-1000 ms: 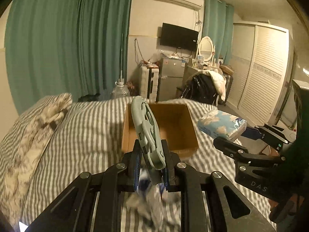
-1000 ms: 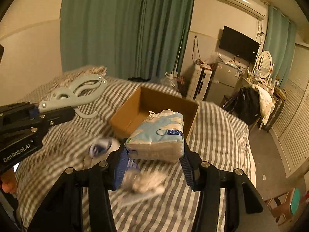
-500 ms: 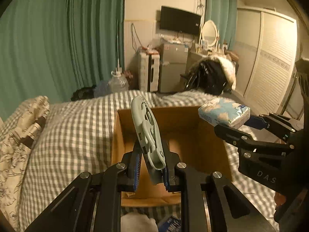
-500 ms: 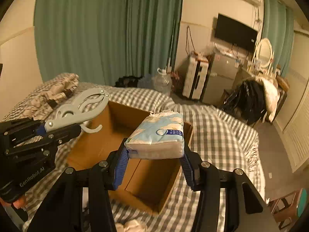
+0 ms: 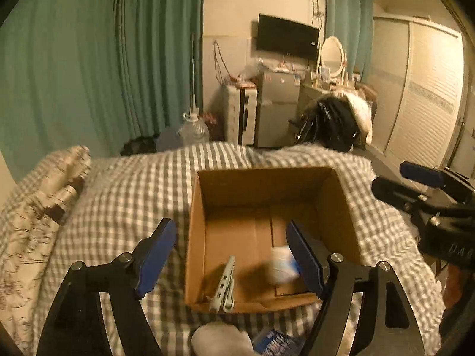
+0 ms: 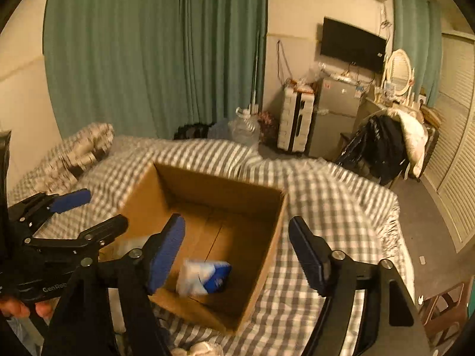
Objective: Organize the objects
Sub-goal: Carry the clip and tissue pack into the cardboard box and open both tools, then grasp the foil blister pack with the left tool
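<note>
Grey-and-white checked bed (image 5: 124,195), open brown cardboard box (image 5: 196,237) and patterned beige pillow (image 5: 38,207) on top

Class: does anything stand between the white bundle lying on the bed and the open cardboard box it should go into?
Nothing visible does. The white crumpled bundle lies on the checked bedcover just before the near wall of the brown cardboard box; a blue packet sits beside it, not between.
</note>
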`<state>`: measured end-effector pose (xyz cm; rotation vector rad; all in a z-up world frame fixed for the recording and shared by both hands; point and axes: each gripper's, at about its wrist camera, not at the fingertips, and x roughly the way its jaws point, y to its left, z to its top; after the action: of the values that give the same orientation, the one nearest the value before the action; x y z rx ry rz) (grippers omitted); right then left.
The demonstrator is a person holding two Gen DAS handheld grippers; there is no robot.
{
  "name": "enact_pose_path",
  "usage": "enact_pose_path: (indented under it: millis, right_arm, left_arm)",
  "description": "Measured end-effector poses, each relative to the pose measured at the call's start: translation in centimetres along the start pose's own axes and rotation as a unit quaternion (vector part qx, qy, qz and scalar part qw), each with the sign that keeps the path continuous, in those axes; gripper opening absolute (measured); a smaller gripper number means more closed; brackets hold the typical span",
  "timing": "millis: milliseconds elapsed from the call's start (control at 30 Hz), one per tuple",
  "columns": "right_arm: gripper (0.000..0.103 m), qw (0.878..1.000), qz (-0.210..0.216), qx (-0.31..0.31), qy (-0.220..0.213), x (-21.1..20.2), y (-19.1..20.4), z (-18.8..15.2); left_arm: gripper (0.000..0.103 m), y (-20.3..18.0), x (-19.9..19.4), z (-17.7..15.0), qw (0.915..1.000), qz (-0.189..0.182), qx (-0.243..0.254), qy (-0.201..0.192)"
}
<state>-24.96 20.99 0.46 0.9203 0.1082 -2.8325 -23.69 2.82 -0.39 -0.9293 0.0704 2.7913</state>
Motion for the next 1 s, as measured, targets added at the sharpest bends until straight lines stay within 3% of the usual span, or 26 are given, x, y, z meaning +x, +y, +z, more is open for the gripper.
enact_pose_path:
  millis: [200,433,633,767,833,1000]
  right_arm:
    - [0.081,0.999,-0.012,-0.02,-0.029,-8.4,0.5,1.2]
    - [0.087,0.999,-0.004,-0.046,-0.029,-15.1,1.8,-1.9]
    - [0.087,0.999,-0.013,-0.049,0.005,-15.0,2.9,-8.1]
    - [0.087,0.998,-0.026,-0.036,0.047,-12.6,3.2,-12.3]
    - [0.087,0.997,-0.031,-0.024,0.072,-11.1,2.8,-13.9]
    - [0.087,0.993,-0.033,-0.015,0.111,-8.9,2.7,-16.3]
  left_arm:
    - [0.082,0.3,-7.7,0.3,0.999,0.036,-0.014,-0.024]
    - [0.082,0.0,-12.8,-4.1,0.9968,0.07,-0.02,-0.031]
    - [0.082,-1.5,-11.9,-9.8,0.9964,0.081,-0.026,0.006]
    - [0.082,-2.4,-9.4,-14.0,0.994,0.093,-0.026,0.051]
    - [0.081,-2.8,-8.2,-15.4,0.9937,0.079,-0.025,0.074]
    - [0.058,-3.8,-6.4,-16.8,0.9939,0.061,-0.015,0.091]
